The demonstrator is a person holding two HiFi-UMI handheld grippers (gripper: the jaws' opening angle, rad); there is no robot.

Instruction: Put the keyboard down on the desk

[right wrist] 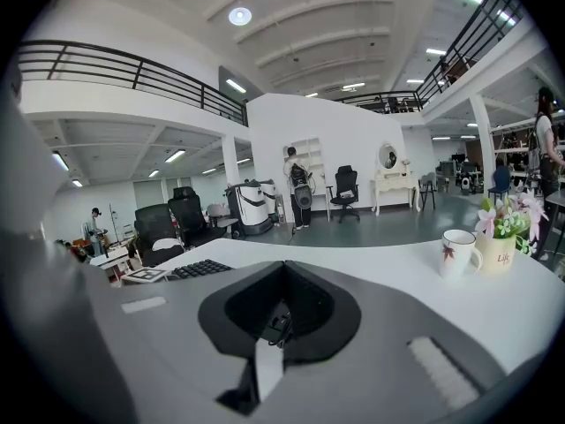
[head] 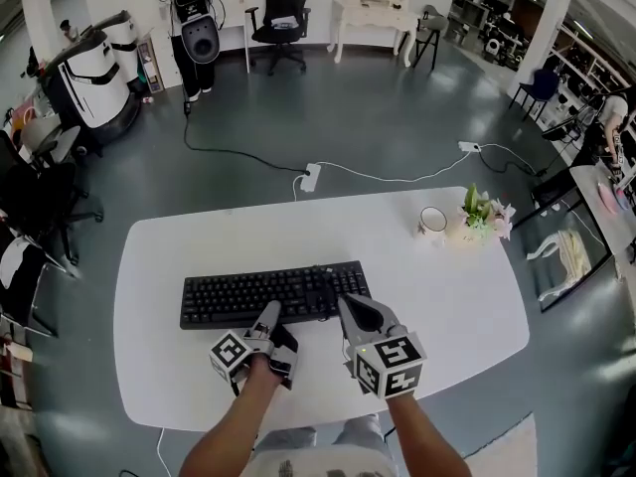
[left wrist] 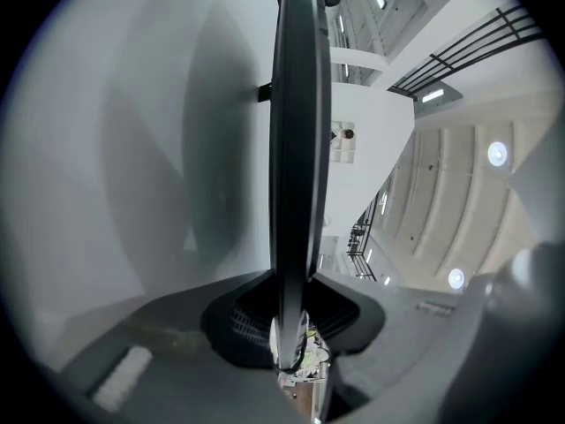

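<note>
Nearest, short of the keyboard (head: pixel 268 294): left marker cube (head: pixel 231 354) and right marker cube (head: pixel 390 364), each ahead of a bare forearm. Left gripper (head: pixel 269 318) at the keyboard's near edge, about midway along it, turned on its side. Jaws narrow, clamped on that edge from above and below; in the left gripper view, keyboard seen edge-on as a thin dark slab between them. Right gripper (head: pixel 350 308) upright over the keyboard's near right corner. Jaws drawn together with nothing between them; in the right gripper view, key rows visible off to their left. Keyboard itself black, full-size, lying lengthwise and level on the white desk (head: pixel 457 316). Contact between its underside and the desk at the gripped edge not determinable. Beyond the keyboard's right end and well apart from it: white mug (head: pixel 432 221) with a reddish mark on its side. Just beside the mug, farther from the keyboard: small pot of flowers (head: pixel 483 215). Past the keyboard's far edge, down on the grey floor: white power strip (head: pixel 311 178) with cables. Farthest beyond the keyboard: black office chair (head: pixel 282 16).
</note>
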